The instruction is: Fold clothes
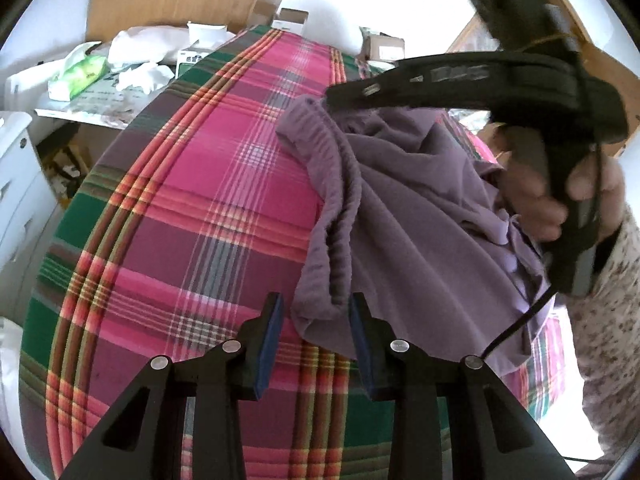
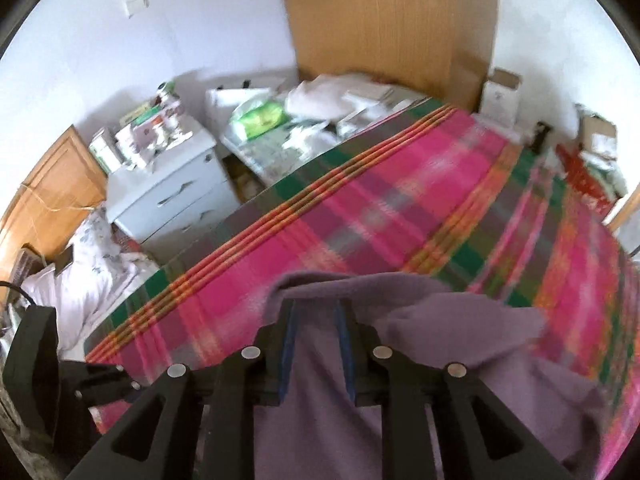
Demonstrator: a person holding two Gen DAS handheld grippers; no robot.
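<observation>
My right hand-held gripper (image 1: 332, 98) pinches the purple garment (image 1: 408, 216), which hangs bunched, no fold visible. My left hand-held gripper (image 1: 316, 312) is spread around its lower corner above the plaid bed (image 1: 192, 184); folding remains.

Both grippers are black with blue pads (image 1: 269, 344) and silver rivets; a speckled cream sleeve (image 1: 608, 320) covers her right arm.

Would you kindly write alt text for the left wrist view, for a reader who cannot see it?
A crumpled purple garment lies on a pink and green plaid bedspread, its lower corner between the open fingers of the left gripper. Above it, the right gripper, held in a person's hand, meets the garment's top edge. Boxes and tissues clutter the background.
</observation>
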